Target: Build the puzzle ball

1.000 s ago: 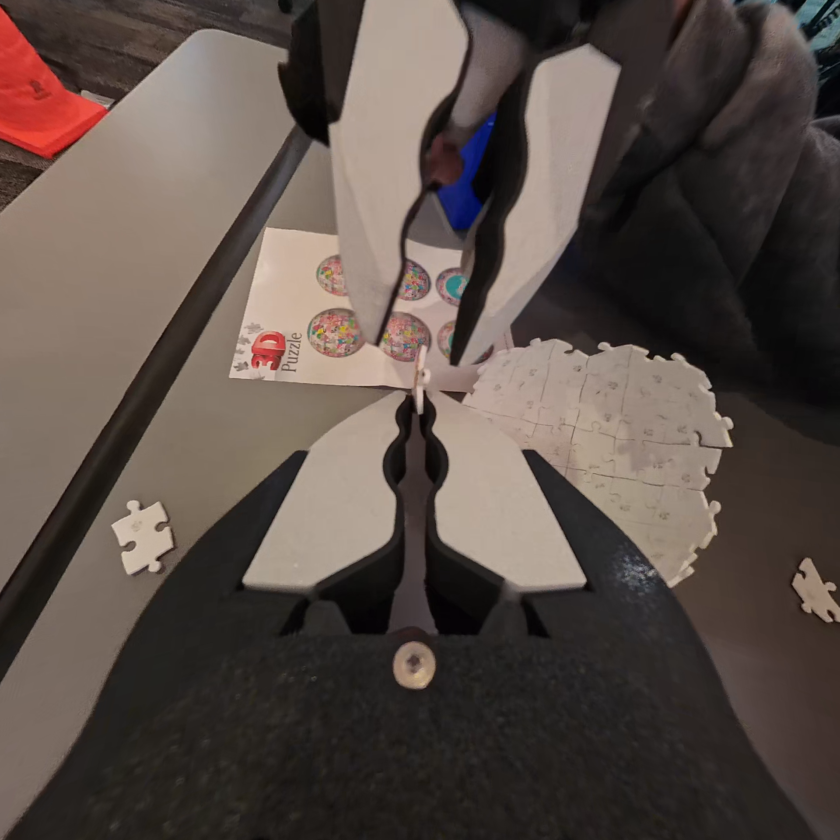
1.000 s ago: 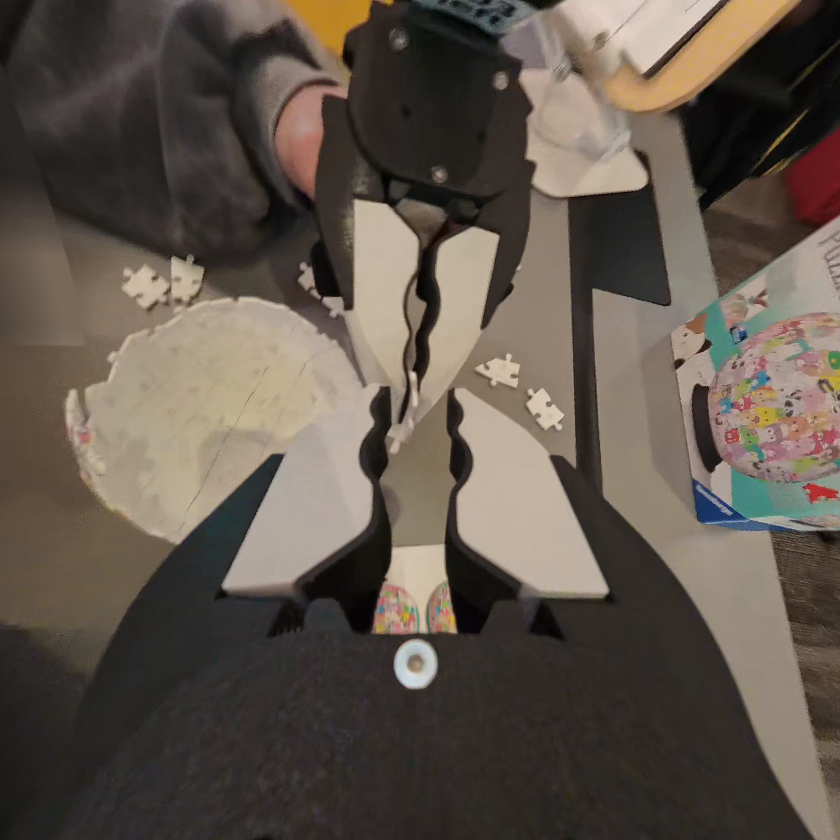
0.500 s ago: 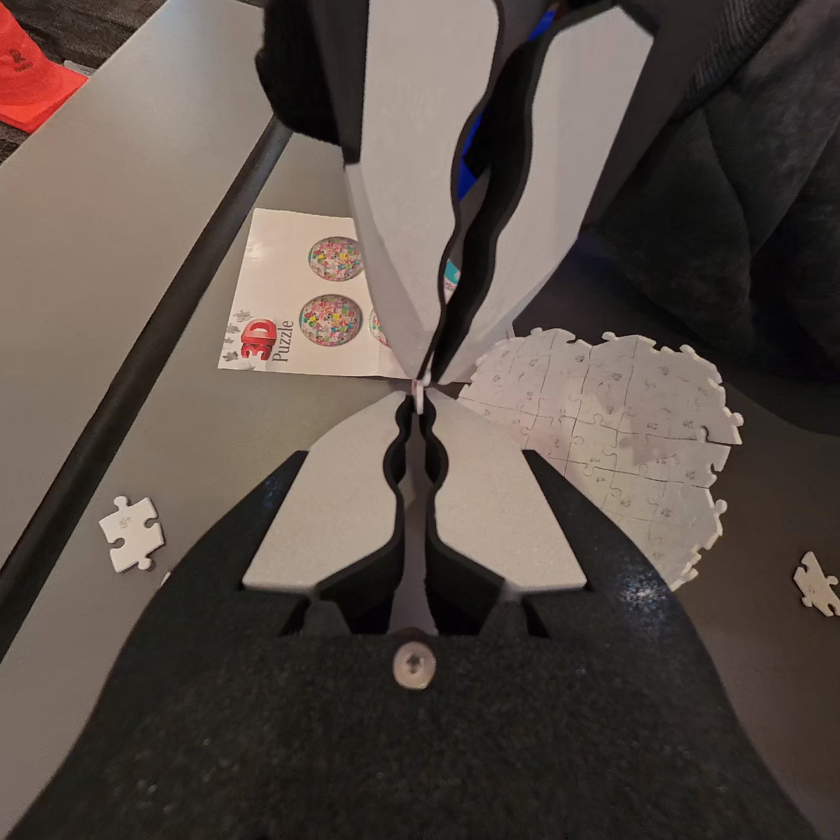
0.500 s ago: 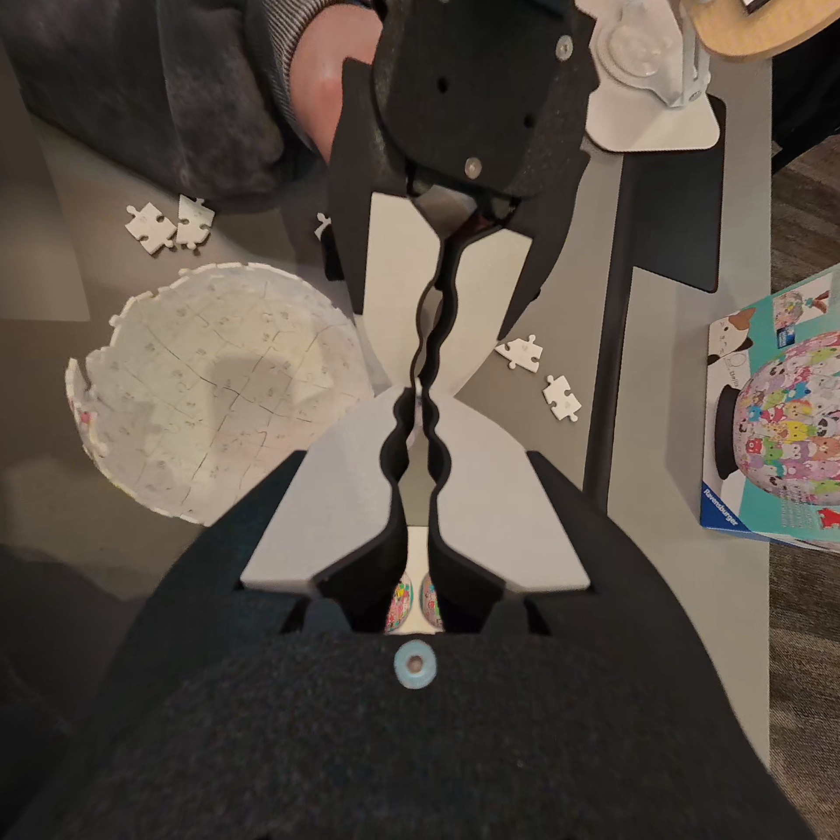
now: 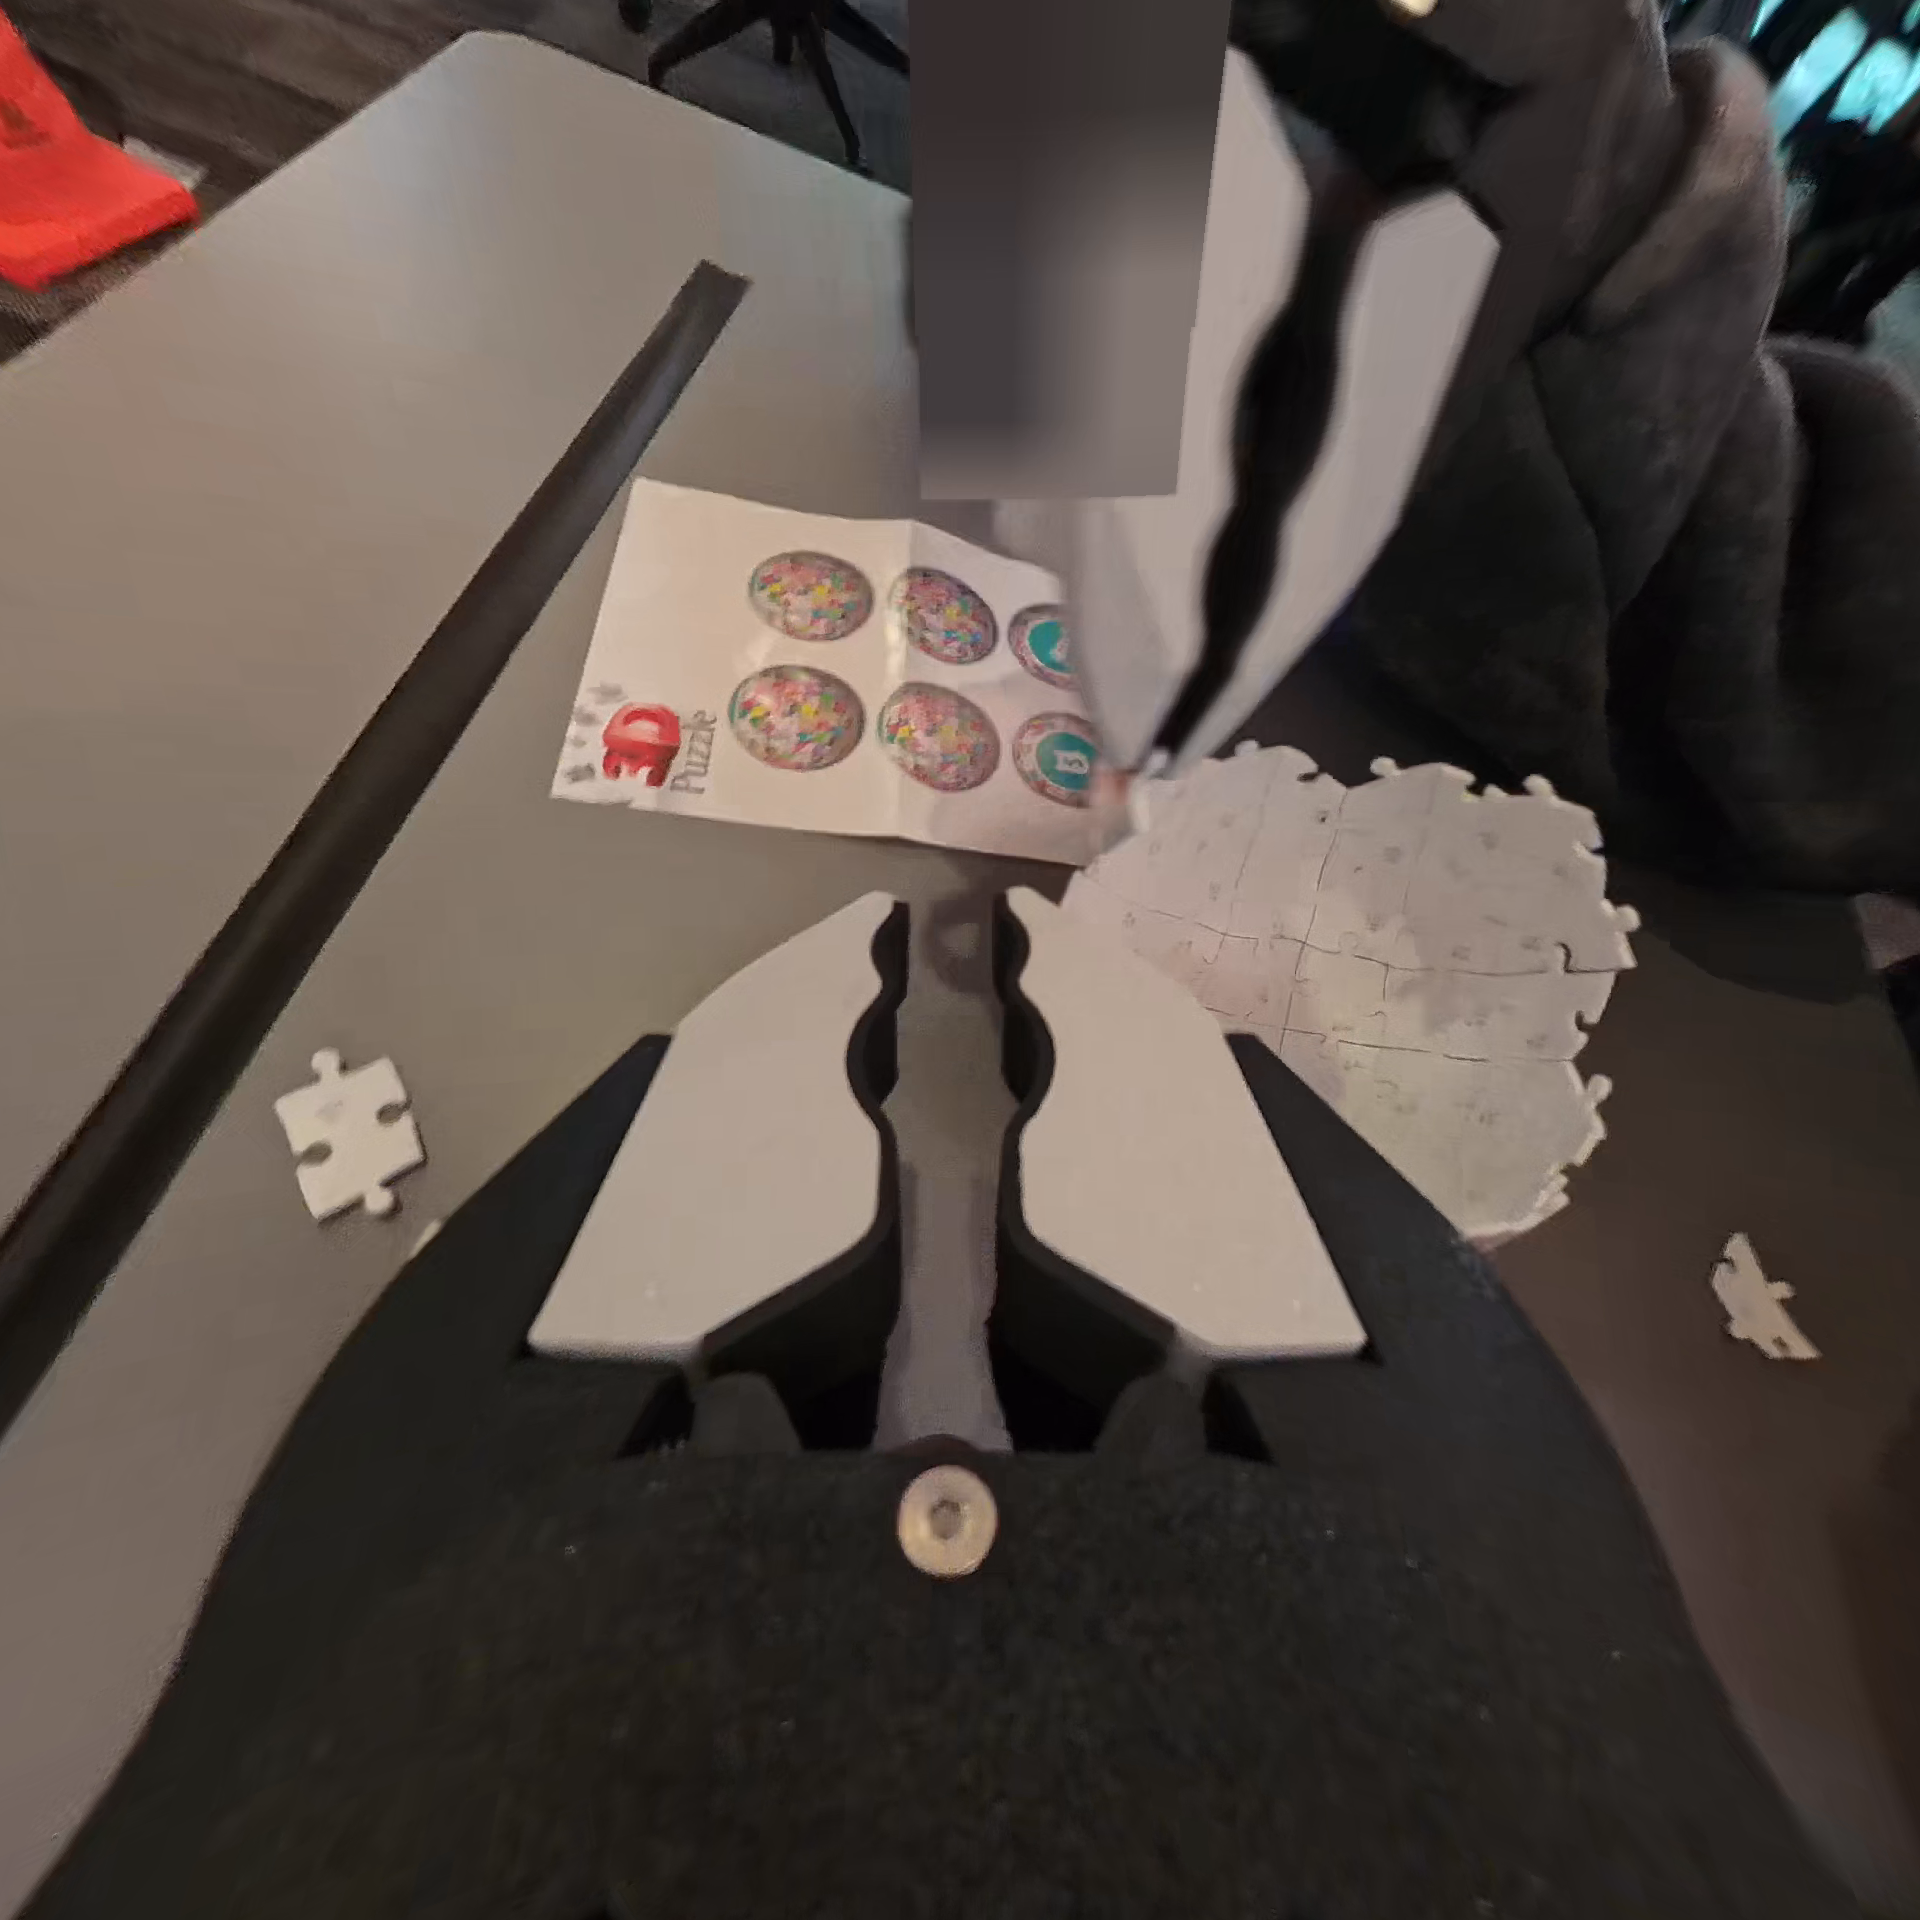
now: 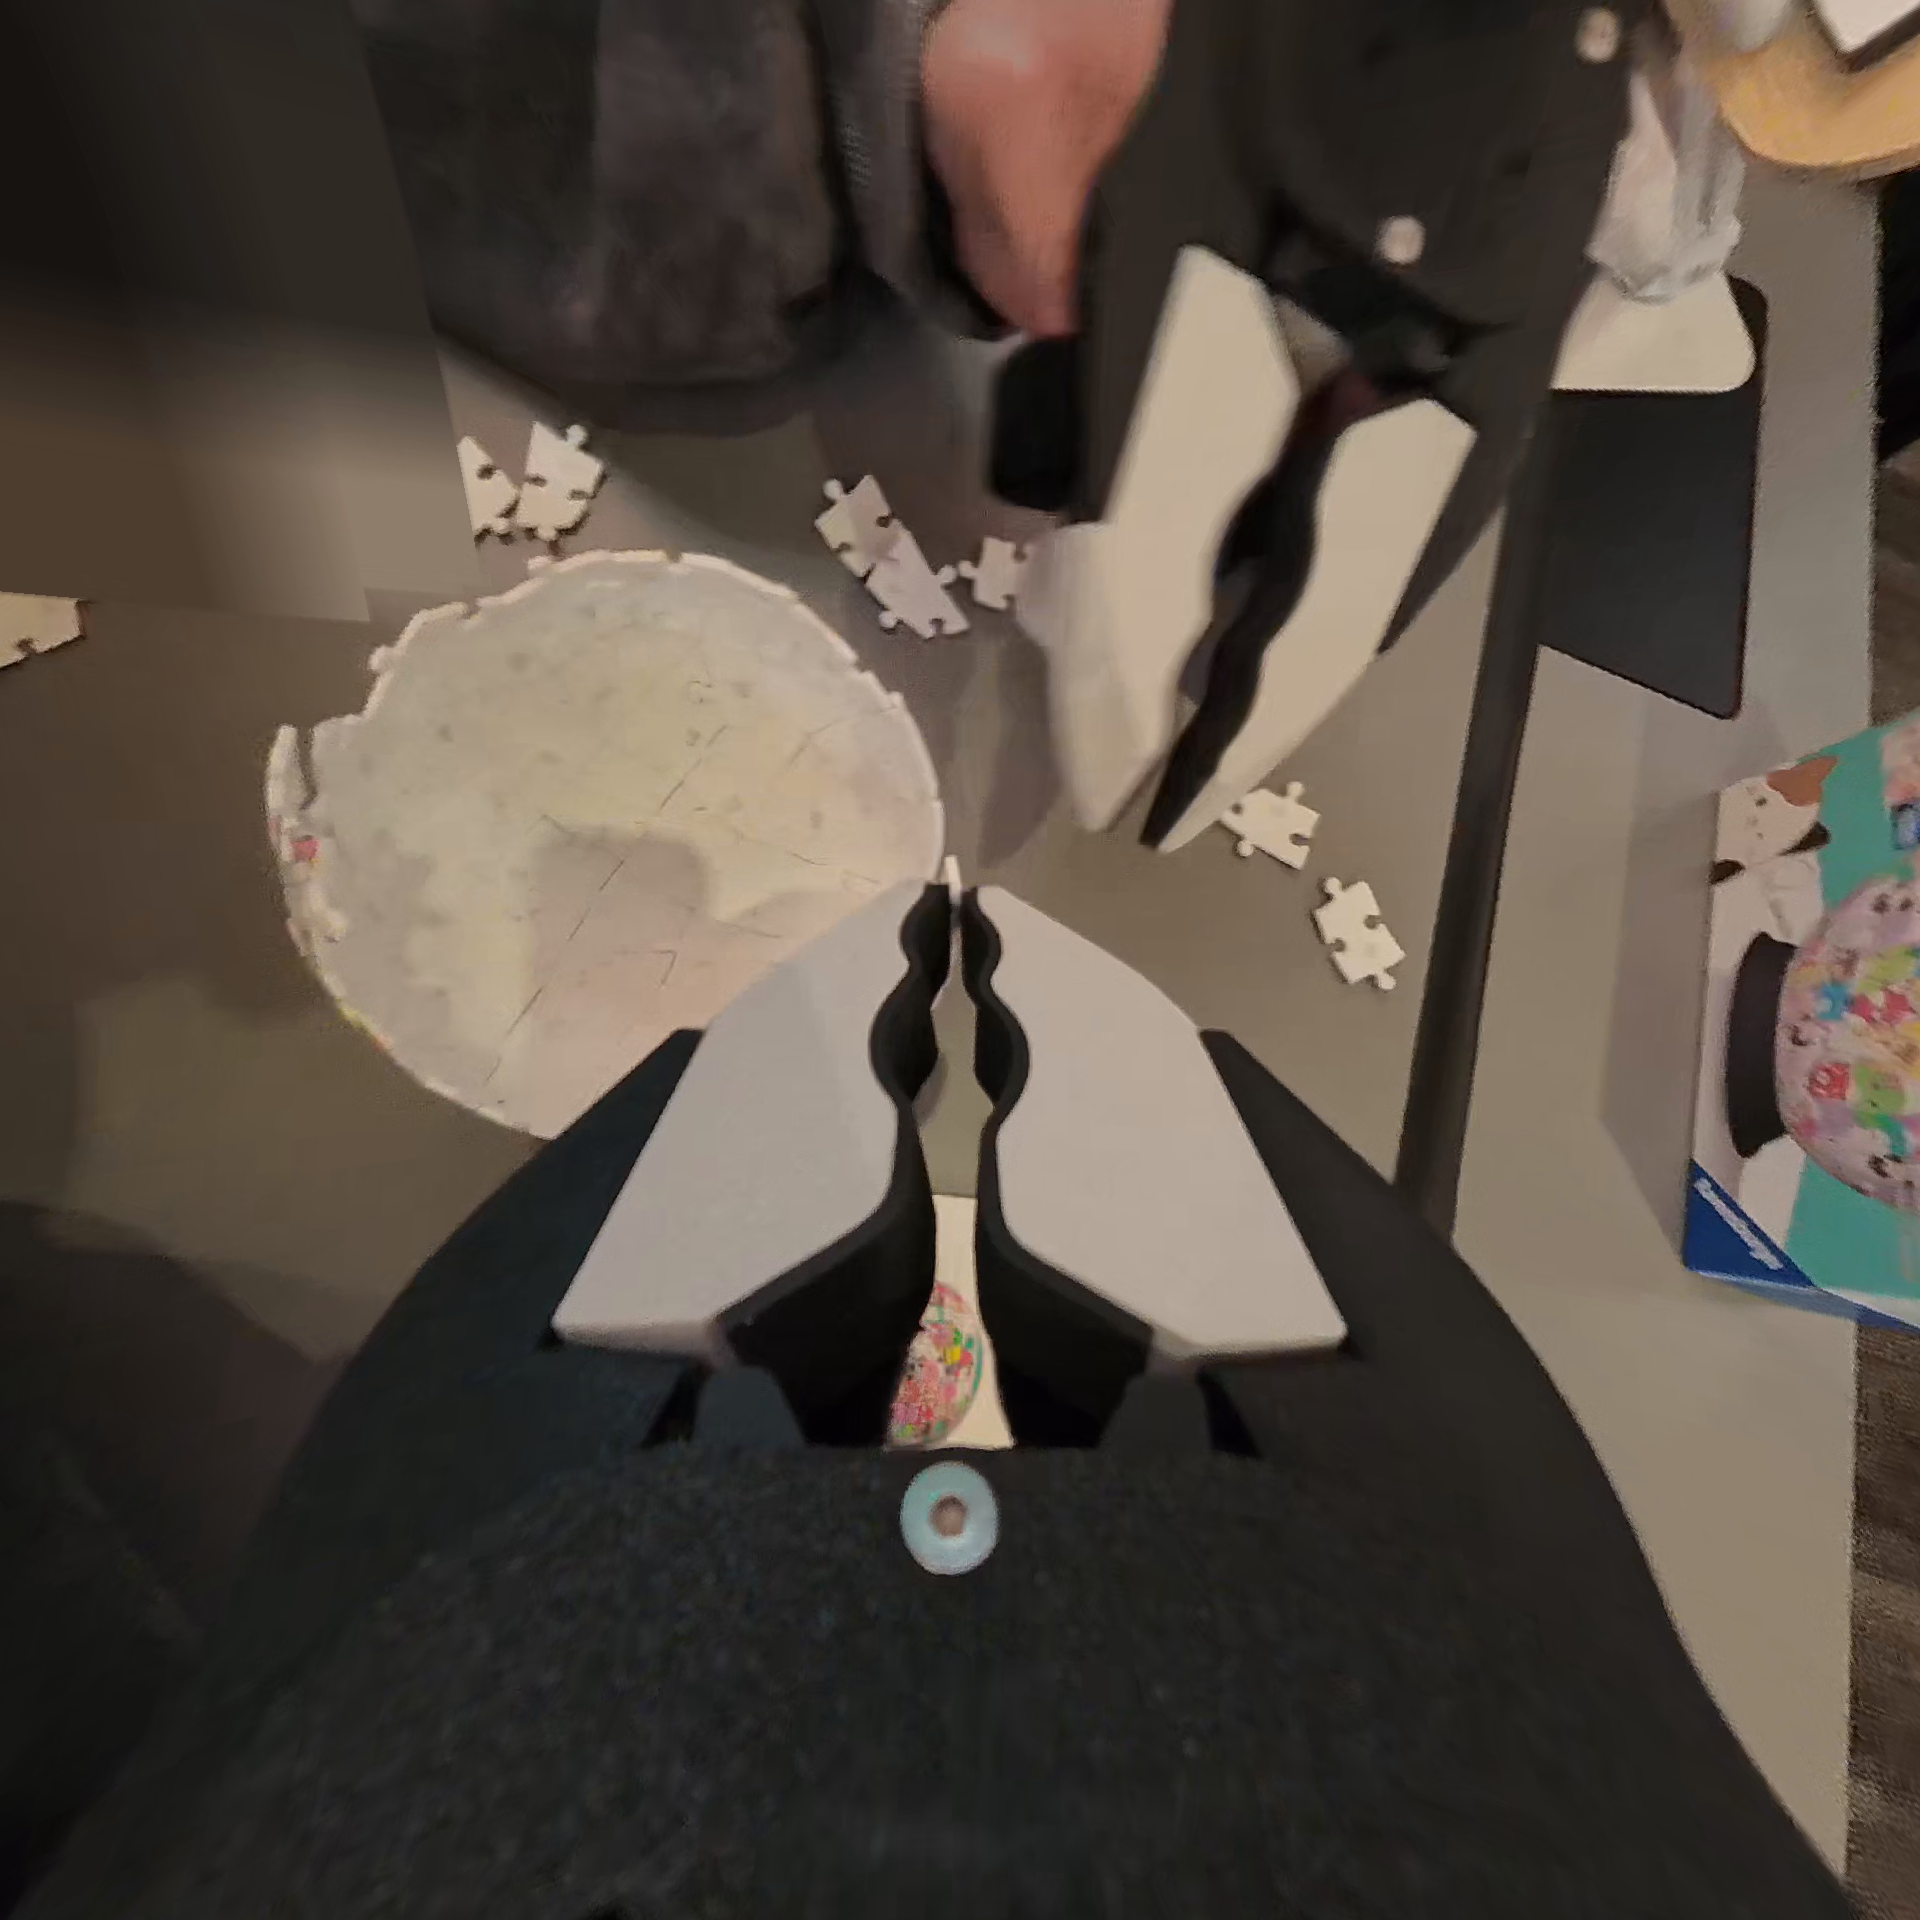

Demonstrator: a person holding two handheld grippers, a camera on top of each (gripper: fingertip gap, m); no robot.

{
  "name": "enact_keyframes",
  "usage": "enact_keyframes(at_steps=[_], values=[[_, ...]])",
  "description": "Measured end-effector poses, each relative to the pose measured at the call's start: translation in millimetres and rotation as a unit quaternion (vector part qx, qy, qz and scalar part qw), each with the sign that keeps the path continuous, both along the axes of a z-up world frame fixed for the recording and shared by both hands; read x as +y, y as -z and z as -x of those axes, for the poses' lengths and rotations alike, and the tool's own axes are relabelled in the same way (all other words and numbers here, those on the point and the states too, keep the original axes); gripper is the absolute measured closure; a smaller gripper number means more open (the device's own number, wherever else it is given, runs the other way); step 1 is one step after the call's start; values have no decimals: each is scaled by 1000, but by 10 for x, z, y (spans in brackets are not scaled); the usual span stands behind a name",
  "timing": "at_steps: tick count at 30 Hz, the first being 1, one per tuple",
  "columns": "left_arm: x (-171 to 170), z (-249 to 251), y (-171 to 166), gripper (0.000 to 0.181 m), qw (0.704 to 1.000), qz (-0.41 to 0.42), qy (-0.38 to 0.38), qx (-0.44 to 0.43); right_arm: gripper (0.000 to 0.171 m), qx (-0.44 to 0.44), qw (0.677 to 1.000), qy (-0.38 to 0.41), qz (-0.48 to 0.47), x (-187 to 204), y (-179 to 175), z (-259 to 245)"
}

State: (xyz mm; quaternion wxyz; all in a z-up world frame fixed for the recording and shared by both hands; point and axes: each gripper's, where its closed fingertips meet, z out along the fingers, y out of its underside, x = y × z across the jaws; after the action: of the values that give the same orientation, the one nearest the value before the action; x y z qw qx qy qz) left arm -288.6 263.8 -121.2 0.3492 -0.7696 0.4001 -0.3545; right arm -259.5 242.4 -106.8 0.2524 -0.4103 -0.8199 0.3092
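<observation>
Only bare puzzle half-shell [image 6: 582,831], piece-free.

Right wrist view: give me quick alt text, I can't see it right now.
The right hand-held gripper pinches a white puzzle piece beside the half-built puzzle ball shell. The left hand-held gripper hangs open above loose pieces on the grey table.

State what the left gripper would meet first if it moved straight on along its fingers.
Probably the grey table just short of the instruction leaflet; depth is unclear. The left gripper is open and empty.
</observation>
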Motion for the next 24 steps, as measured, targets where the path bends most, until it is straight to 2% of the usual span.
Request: enact_keyframes(at_steps=[2, 5, 8, 12, 24], values=[[48, 80, 167, 181, 999, 43, -13, 9, 169, -11, 1000, -5, -9, -32, 60, 3], [33, 44, 529, 181, 994, 82, -7, 70, 169, -17, 1000, -14, -6, -127, 104, 125], [-24, -64, 711, 181, 990, 101, 12, 95, 169, -52, 999, -8, -7, -161, 263, 179], [-84, -139, 792, 181, 989, 112, 31, 92, 169, -52, 999, 3, -15, -112, 376, 199], [-165, -255, 856, 181, 985, 135, 62, 85, 169, -33, 999, 16, -38, -67, 361, 165]])
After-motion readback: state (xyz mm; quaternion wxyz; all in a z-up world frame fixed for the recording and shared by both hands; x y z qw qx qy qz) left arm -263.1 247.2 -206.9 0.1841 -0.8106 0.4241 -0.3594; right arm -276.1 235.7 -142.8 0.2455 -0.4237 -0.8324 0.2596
